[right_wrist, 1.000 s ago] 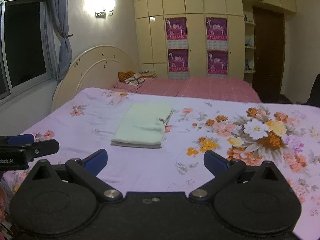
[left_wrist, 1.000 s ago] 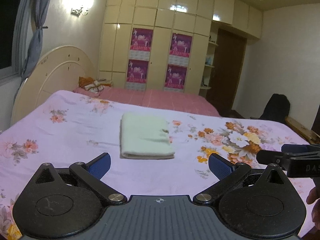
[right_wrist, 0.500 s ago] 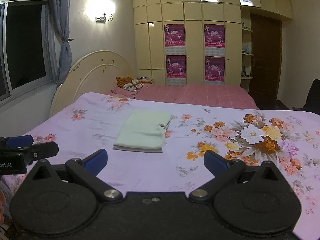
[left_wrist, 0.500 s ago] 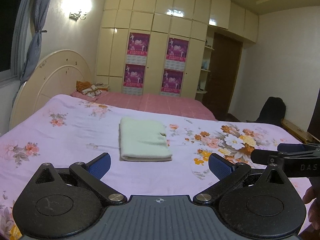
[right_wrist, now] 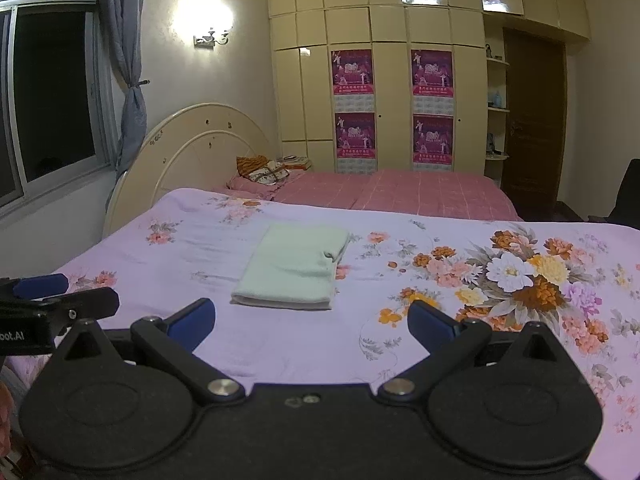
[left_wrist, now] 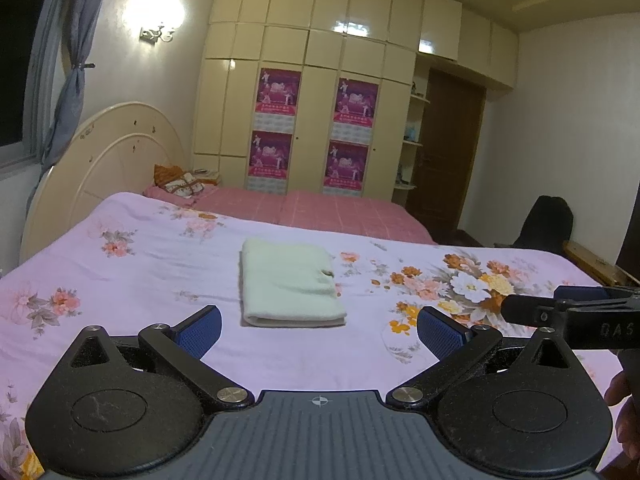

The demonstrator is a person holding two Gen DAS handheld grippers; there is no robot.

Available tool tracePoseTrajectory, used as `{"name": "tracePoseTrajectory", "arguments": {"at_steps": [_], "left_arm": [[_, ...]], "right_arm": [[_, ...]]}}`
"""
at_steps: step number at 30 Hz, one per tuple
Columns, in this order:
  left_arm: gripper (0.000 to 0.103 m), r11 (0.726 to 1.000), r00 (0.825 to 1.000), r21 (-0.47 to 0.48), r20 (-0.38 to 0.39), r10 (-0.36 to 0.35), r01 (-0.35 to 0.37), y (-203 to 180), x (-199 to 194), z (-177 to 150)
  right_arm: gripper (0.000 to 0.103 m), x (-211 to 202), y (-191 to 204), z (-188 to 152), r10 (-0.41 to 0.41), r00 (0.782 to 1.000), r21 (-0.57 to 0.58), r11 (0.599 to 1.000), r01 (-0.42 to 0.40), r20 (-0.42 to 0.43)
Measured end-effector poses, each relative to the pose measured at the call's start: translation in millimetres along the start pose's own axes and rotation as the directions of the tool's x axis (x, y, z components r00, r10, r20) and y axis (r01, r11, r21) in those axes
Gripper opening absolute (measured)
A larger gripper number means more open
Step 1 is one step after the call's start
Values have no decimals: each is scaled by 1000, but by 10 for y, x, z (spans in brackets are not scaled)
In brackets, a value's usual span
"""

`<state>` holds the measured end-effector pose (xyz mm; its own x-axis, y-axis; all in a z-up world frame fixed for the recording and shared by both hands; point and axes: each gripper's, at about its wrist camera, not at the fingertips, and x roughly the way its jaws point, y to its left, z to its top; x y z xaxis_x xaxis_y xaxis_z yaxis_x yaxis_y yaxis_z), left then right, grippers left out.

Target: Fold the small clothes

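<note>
Green cloth (left_wrist: 290, 282) lies folded on the bed (left_wrist: 132, 276); both tongs (left_wrist: 319, 326) (right_wrist: 311, 322) hang spread and empty, so folding appears complete, with no further move required.

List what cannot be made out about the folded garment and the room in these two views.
- Folded garment: type unknown, folds hide it, both views.
- Posters: text too small.
- Right hand-held gripper: cut off by left view's edge.
- Shelf items: too small.
</note>
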<state>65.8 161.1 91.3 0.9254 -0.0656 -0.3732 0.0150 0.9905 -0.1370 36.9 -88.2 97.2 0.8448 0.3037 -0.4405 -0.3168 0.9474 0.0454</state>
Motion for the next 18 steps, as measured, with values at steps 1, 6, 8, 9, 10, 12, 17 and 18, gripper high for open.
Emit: {"name": "tracePoseTrajectory", "arguments": {"at_steps": [1,6,8,9,10,12,17,18], "left_arm": [[103,1000,1000,2,0,0,0,-3,4,2],[103,1000,1000,10,1,-1,1,-26,1,4],[103,1000,1000,11,1,-2,2,-44,0,6],[103,1000,1000,11,1,-3,3,-50,-3,4],[103,1000,1000,12,1,-4,4,-54,-4,4],[103,1000,1000,15,3,-5,5,-64,-2,5],[103,1000,1000,19,9,-8,7,-67,-21,11],[103,1000,1000,21,10,-8,8,-79,-24,8]], "right_arm": [[102,16,-1,0,1,1000,1,1000,-1,2],[102,32,-12,7,3,1000,17,1000,-3,11],[102,31,-18,-4,2,1000,18,1000,-2,10],[102,34,-19,-4,1,1000,19,1000,-1,10],[102,30,-22,-13,0,1000,20,1000,0,10],[102,20,-29,-27,-2,1000,23,1000,1,10],[102,3,-26,-47,-4,1000,27,1000,4,10],[102,2,-24,-48,-3,1000,28,1000,3,11]]}}
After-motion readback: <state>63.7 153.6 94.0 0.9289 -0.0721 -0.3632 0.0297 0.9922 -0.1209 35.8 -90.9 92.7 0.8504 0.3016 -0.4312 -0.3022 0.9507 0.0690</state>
